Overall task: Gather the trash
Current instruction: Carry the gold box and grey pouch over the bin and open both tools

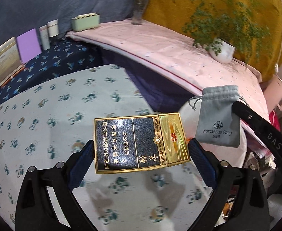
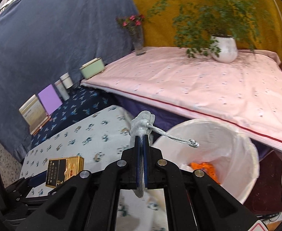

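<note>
trash: one cigarette pack [image 1: 141, 144] in left claw [image 1: 141, 150], one pouch [image 2: 141, 123] pinched in right claw [image 2: 142, 140]

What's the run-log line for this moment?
left tongs: gripping gold-and-black cigarette box | right tongs: pinching grey drawstring cloth pouch | white lined bin: beside, holds orange scrap

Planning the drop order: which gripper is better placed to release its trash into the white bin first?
Right. The right gripper, shut on the grey pouch, is beside the white bin. The left gripper holds the cigarette pack farther away.

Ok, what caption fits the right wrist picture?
Right gripper carrying a grey drawstring pouch toward the white lined bin.
</note>
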Available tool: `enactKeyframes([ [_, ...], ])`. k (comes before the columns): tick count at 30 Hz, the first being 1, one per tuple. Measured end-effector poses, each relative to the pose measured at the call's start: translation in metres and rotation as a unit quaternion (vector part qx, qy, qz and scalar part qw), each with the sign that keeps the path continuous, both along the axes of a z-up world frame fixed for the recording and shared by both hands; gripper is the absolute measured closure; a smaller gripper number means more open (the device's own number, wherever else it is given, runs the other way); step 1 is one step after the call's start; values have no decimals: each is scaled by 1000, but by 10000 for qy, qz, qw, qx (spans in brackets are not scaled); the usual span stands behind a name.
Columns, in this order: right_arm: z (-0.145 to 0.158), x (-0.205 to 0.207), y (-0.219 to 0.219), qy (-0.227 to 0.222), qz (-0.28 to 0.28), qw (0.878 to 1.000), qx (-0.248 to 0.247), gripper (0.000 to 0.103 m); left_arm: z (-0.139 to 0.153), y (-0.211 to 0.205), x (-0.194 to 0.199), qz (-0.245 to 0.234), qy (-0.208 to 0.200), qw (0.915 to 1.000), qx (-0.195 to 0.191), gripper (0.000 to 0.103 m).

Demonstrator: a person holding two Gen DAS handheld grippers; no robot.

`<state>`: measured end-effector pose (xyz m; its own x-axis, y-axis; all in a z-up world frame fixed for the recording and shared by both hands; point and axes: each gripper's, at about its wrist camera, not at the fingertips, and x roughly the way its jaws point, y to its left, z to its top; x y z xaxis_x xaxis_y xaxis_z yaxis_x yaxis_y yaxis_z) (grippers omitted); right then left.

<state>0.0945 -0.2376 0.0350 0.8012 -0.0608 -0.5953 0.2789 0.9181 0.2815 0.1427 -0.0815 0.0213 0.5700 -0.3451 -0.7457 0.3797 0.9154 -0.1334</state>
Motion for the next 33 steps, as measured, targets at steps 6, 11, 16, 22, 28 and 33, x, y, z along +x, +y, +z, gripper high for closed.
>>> enactKeyframes([
  [6, -3, -28, -45, 1, -427, 9991, 48, 100, 1, -50, -11, -448, -7, 9990, 36, 11],
  [11, -6, -46, -73, 7, -698, 9975, 80, 100, 0, -87, -16, -782, 8, 9969, 49, 11],
  [16, -8, -59, -94, 12, -912, 9958, 114, 100, -5, -116, -21, -1102, 57, 9939, 77, 11],
  [22, -10, -65, -114, 17, -1076, 9941, 140, 100, -10, -142, -23, -1395, 100, 9902, -30, 11],
  [28, -12, -64, -123, 42, -1137, 9934, 159, 100, -12, -151, -19, -1480, 85, 9889, -15, 11],
  [33, -13, -60, -122, 56, -1104, 9938, 154, 100, -12, -147, -14, -1410, 78, 9900, -22, 10],
])
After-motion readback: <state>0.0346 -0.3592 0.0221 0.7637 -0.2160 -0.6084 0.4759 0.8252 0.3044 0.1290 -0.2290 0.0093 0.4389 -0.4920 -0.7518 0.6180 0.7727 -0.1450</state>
